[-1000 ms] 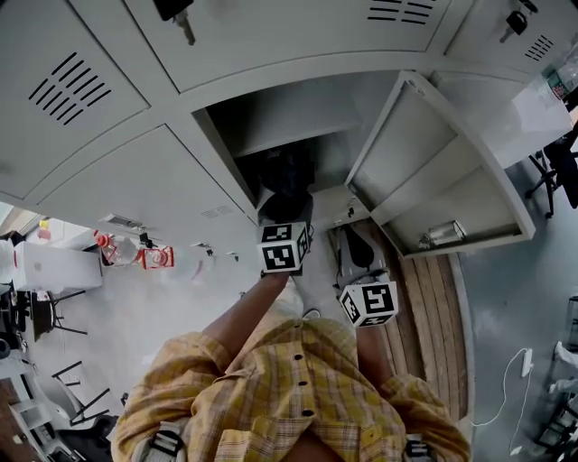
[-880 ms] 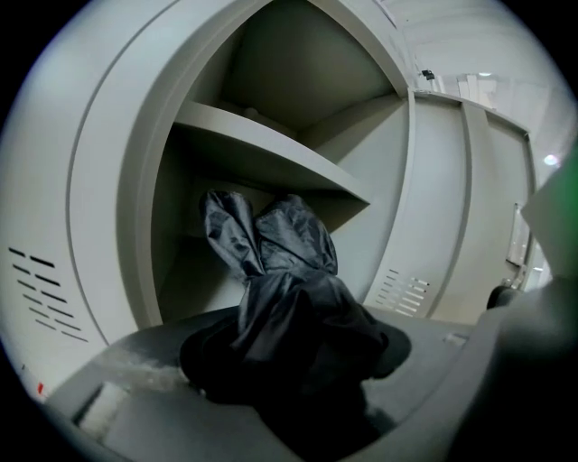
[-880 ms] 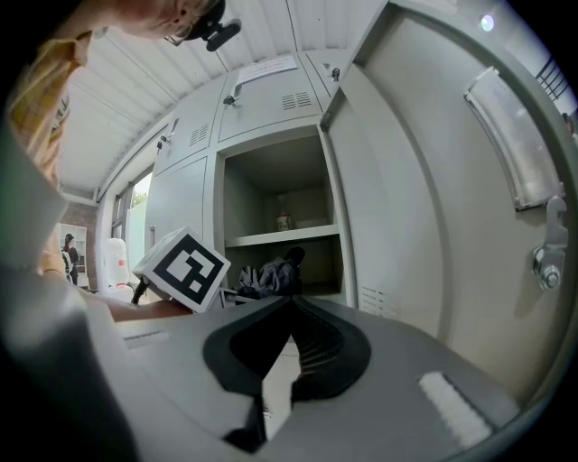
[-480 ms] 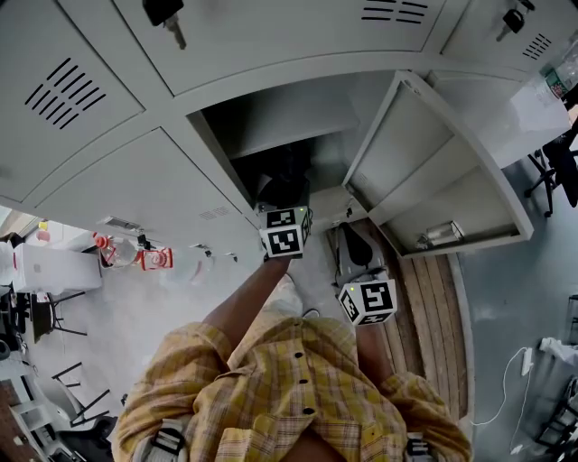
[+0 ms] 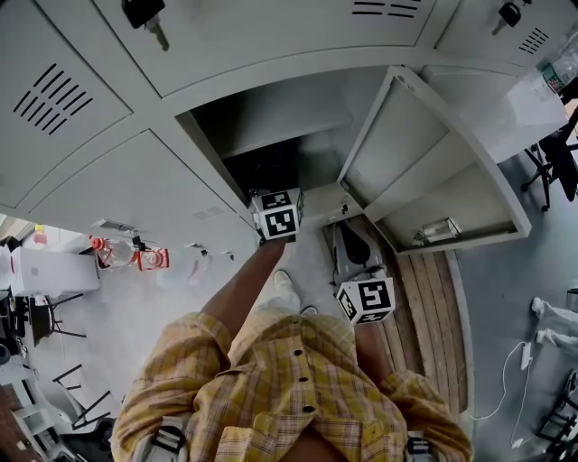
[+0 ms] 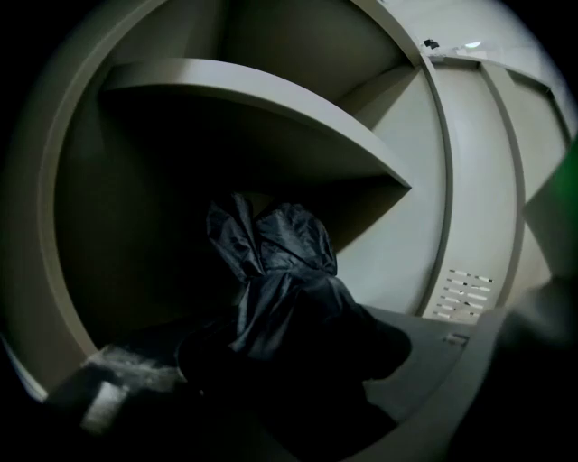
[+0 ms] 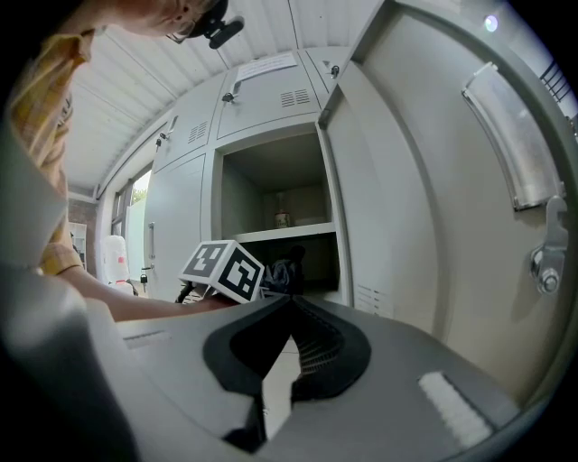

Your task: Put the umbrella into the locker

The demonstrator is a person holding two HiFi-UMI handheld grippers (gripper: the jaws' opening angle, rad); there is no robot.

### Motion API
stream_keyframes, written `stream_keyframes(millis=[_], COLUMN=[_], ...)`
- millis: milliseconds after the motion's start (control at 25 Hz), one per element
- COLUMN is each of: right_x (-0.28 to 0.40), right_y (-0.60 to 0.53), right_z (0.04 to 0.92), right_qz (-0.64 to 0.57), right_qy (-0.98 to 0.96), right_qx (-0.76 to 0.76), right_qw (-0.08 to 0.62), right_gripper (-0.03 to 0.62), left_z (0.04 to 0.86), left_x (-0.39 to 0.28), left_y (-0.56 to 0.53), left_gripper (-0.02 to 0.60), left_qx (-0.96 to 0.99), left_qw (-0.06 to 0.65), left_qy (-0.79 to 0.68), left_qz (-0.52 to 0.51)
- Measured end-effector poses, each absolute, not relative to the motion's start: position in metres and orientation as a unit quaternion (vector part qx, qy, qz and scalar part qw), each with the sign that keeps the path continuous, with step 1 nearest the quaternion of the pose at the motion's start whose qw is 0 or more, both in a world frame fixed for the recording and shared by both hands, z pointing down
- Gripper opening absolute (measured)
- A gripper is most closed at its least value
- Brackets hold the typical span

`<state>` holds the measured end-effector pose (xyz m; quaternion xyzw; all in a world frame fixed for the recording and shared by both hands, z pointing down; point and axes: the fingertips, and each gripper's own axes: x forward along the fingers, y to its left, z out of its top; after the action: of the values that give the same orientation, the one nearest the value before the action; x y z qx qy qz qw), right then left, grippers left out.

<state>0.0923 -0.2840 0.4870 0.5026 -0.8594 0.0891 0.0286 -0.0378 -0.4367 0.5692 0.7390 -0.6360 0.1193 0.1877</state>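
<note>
A bank of grey lockers (image 5: 99, 180) is filling the upper half of the head view. One locker (image 5: 271, 113) at the centre is standing open, with its door (image 5: 424, 171) hanging out toward the right of the frame. A person in a yellow checked shirt (image 5: 298, 397) is filling the bottom centre.

The head view is showing mostly darkness inside the opening. The left gripper view is looking straight in. There, a single shelf (image 6: 271, 99) is crossing the upper part of the frame, and the umbrella (image 6: 280, 271), a crumpled black bundle, is sitting below it at the centre, inside the locker. The left gripper (image 6: 312, 374) is holding the umbrella's near end between widely spread jaws at the bottom of that frame. Whether the umbrella is touching the locker floor is unclear.

The right gripper (image 7: 289, 307) is hanging outside the locker, its jaws meeting at the tips and gripping nothing. Its view alone is showing a small container (image 7: 283, 219) on the shelf, above the left gripper's marker cube (image 7: 224, 268).

Counting: one umbrella, one open locker, one shelf, two grippers, two marker cubes, and two keys (image 5: 144, 13) hanging in closed doors along the top of the head view.
</note>
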Motion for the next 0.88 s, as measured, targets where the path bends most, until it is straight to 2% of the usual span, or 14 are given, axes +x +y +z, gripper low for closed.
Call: stream_keyframes(millis=[880], right_x=[0.098], right_y=[-0.277], right_z=[0.491], right_qz=[0.095], right_qy=[-0.854], right_qx=[0.511], right_qw=[0.032], right_gripper=[-0.008], left_z=[0.575], left_x=[-0.046], left_y=[-0.461], left_gripper=[0.288], left_qx=[0.725], left_qw=[0.17], left_qy=[-0.655], left_qz=[0.129])
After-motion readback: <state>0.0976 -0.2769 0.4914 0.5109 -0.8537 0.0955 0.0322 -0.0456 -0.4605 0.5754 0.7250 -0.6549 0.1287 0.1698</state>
